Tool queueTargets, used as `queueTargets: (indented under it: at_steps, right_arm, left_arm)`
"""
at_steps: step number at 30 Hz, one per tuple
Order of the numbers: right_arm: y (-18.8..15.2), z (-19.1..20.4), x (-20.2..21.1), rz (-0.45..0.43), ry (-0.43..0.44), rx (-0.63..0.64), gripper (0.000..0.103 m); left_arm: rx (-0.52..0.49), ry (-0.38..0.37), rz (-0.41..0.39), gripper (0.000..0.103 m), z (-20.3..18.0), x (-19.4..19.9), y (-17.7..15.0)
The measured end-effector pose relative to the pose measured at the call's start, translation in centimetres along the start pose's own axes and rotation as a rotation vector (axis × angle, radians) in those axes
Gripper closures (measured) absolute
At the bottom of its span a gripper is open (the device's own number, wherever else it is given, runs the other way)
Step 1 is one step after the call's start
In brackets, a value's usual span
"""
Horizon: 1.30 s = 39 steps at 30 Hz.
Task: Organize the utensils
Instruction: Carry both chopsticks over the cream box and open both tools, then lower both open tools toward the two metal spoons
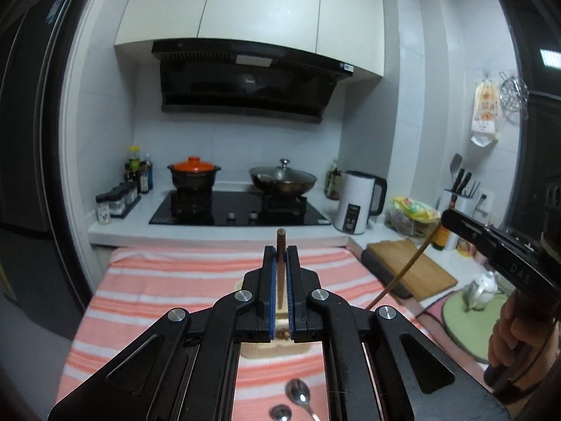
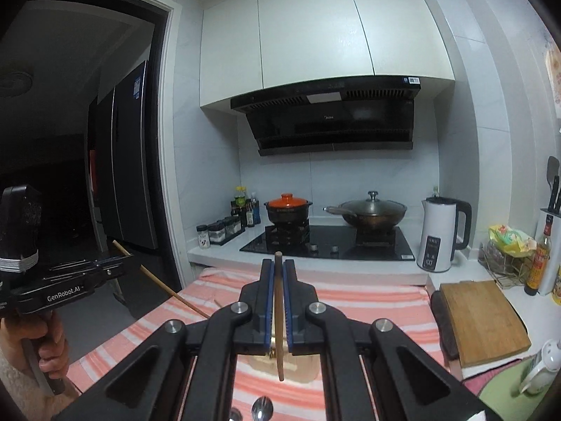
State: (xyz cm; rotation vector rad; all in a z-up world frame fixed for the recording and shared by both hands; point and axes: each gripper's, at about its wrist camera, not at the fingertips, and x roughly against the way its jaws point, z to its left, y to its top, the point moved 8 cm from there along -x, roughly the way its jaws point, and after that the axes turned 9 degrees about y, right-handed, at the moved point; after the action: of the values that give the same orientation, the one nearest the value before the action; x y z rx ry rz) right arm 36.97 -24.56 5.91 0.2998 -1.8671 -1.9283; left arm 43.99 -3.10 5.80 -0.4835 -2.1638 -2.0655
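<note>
The left gripper (image 1: 281, 273) points forward, level, its jaws closed tight on a thin chopstick (image 1: 281, 245). The right gripper (image 2: 278, 291) is likewise level, jaws clamped on another chopstick (image 2: 278, 315). A bare hand (image 2: 49, 343) grips the left handle.

Striped cloth (image 1: 147, 301): on the table, in front of the counter (image 1: 210, 233). Cooktop (image 1: 238, 207): on the counter; clay pot (image 1: 194, 175) at left, wok (image 1: 282, 179) at right. Kettle (image 1: 361, 201): right of the cooktop. Cutting board (image 1: 413, 266): right of the cloth. Spoon (image 1: 299, 394): on the cloth, nearest edge.
</note>
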Motion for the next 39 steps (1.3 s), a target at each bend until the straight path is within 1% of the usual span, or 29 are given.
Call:
queueTargets:
  at_steps: [2,5,8,9,12,14,17,20,21,22,23,24,25,26,27,29,31,32,35,37,39]
  right_arm:
    - [1.0,-0.6,-1.6,-0.04,-0.016,0.0,0.098]
    - [1.4,-1.7,-4.2,-0.078,-0.026,-0.018,0.098]
    - [0.4,-2.9,-6.8,-0.096,-0.038,-0.035,0.098]
    - [-0.3,-3.2,-7.8,-0.088,-0.035,-0.044,0.098]
    - [-3.5,-4.2,-10.6,-0.008,-0.015,-0.096,0.098]
    - [-5.6,-4.6,-11.8,0.05,0.006,-0.134,0.098]
    - [-8.6,-4.9,-12.6,0.129,0.021,-0.168,0.098]
    - [-10.8,-5.1,-12.9,0.189,0.04,-0.187,0.097]
    - [-11.2,-4.9,-12.8,0.197,0.047,-0.188,0.095]
    - [-11.5,-4.7,-12.4,0.203,0.053,-0.186,0.094]
    - [-11.8,-4.5,-12.0,0.207,0.057,-0.183,0.09]
    - [-11.9,-4.4,-11.4,0.207,0.059,-0.181,0.084]
    - [-12.0,-4.2,-10.5,0.202,0.058,-0.18,0.065]
    - [-12.2,-4.2,-9.8,0.192,0.056,-0.178,0.047]
    - [-12.4,-4.1,-8.6,0.185,0.049,-0.169,0.043]
    - [-13.6,-3.9,-6.6,0.202,0.032,-0.147,0.042]
    - [-16.1,-4.1,-4.6,0.246,-0.002,-0.142,0.042]
    - [-17.6,-4.2,-3.7,0.28,-0.025,-0.135,0.042]
    - [-23.9,-4.9,-1.0,0.419,-0.114,-0.114,0.042]
    - [-28.0,-5.9,0.9,0.51,-0.179,-0.116,0.042]
    - [-30.8,-6.7,2.6,0.577,-0.228,-0.128,0.042]
  left_arm:
    - [0.008,0.009,-0.008,0.1,0.0,-2.1,0.4]
    - [0.015,0.023,0.017,0.1,0.1,-5.2,-0.1]
    - [0.028,0.024,0.069,0.1,0.3,-8.0,-1.6]
    - [0.032,0.022,0.09,0.1,0.3,-8.8,-2.4]
    - [0.024,0.01,0.159,0.1,0.0,-10.5,-4.9]
    - [0.015,0.002,0.2,0.1,-0.1,-11.3,-6.4]
    - [0.012,-0.011,0.26,0.1,-0.2,-12.2,-8.3]
    - [0.028,-0.029,0.326,0.099,-0.2,-12.4,-9.9]
    - [0.034,-0.033,0.35,0.096,-0.1,-12.2,-10.5]
    - [0.038,-0.042,0.373,0.082,-0.1,-11.9,-11.0]
    - [0.041,-0.049,0.389,0.069,0.1,-11.3,-11.5]
    - [0.041,-0.044,0.395,0.04,0.4,-10.6,-12.0]
    - [0.036,-0.03,0.393,0.024,0.8,-9.8,-12.6]
    - [0.025,-0.018,0.393,0.021,1.2,-8.8,-13.3]
    - [0.011,-0.012,0.407,0.018,1.5,-7.9,-14.4]
    - [-0.005,-0.004,0.45,0.014,2.2,-6.4,-17.2]
    - [-0.012,0.033,0.486,0.012,3.1,-5.3,-20.7]
    - [-0.017,0.057,0.501,0.012,3.5,-4.9,-22.4]
    - [-0.042,0.148,0.55,0.012,4.8,-4.2,-27.7]
    - [-0.05,0.203,0.559,0.012,5.5,-4.0,-29.9]
    - [-0.037,0.241,0.554,0.012,6.2,-4.0,-31.2]
